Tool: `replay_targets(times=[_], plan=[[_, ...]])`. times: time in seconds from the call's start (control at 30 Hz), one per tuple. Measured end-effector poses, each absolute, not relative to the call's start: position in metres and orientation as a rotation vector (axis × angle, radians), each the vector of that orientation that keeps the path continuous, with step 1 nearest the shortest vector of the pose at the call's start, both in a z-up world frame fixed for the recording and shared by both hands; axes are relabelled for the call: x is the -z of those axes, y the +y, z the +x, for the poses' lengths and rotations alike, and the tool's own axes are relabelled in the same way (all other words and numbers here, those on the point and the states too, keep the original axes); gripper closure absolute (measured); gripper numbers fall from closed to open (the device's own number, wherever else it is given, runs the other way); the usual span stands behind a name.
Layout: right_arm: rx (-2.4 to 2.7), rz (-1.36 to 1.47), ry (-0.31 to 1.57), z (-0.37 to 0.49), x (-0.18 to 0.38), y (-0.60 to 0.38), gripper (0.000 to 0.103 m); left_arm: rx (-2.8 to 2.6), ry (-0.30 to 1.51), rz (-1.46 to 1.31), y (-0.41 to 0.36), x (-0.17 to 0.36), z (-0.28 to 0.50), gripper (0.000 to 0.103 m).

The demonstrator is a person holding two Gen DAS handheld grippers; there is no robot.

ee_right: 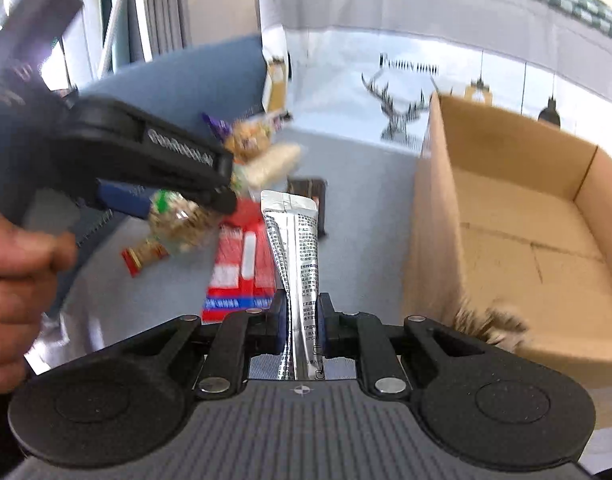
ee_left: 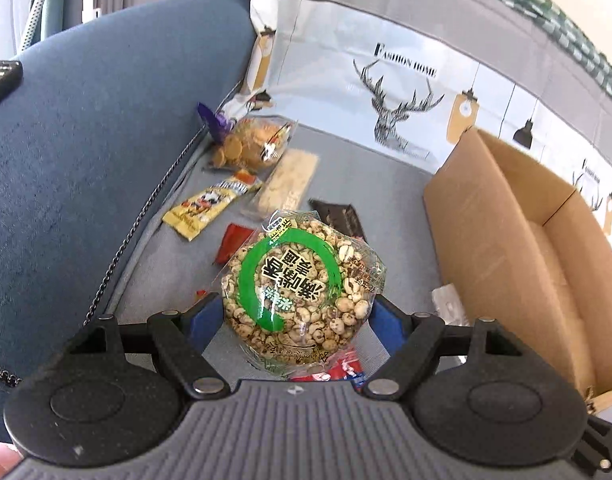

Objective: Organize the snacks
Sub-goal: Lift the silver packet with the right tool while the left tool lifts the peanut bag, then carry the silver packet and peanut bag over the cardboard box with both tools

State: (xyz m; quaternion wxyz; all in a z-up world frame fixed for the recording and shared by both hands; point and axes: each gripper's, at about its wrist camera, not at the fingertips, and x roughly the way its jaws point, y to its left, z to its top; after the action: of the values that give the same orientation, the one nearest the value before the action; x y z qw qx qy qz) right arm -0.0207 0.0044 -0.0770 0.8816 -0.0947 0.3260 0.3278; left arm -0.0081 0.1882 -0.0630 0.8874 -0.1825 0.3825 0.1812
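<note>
Two grippers, each lifting one snack above the grey couch seat.

The left gripper (ee_left: 296,316) pinches one round bag of peanuts (ee_left: 302,286) between its blue pads, jaws spread wide around it; the right gripper (ee_right: 302,320) is pressed nearly together on one silver sachet (ee_right: 294,248), which stands upright between its fingers. One open cardboard box (ee_right: 505,216) sits on the right, with nothing visible inside it. On the seat (ee_left: 385,200) lie one bag of round crackers (ee_left: 250,142), one yellow packet (ee_left: 210,208), one pale cracker pack (ee_left: 288,182), one dark packet (ee_left: 337,216) and one red-and-blue pack (ee_right: 242,268).
</note>
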Motion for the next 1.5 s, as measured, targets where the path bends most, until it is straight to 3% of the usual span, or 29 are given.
replay_targets(times=[0.33,0.67,1.5], plan=[[-0.704,-0.158,0.526,-0.009,0.028,-0.020,0.088,-0.373,0.683,-0.398,0.181,0.039,-0.009,0.020],[-0.589,-0.110,0.391,0.068,-0.018,-0.082,0.088,-0.311,0.606,-0.342,0.148,0.025,0.001,0.020],[-0.341,-0.068,0.425,0.104,0.027,-0.195,0.087,0.026,0.413,-0.175,-0.010,0.013,0.062,0.020]])
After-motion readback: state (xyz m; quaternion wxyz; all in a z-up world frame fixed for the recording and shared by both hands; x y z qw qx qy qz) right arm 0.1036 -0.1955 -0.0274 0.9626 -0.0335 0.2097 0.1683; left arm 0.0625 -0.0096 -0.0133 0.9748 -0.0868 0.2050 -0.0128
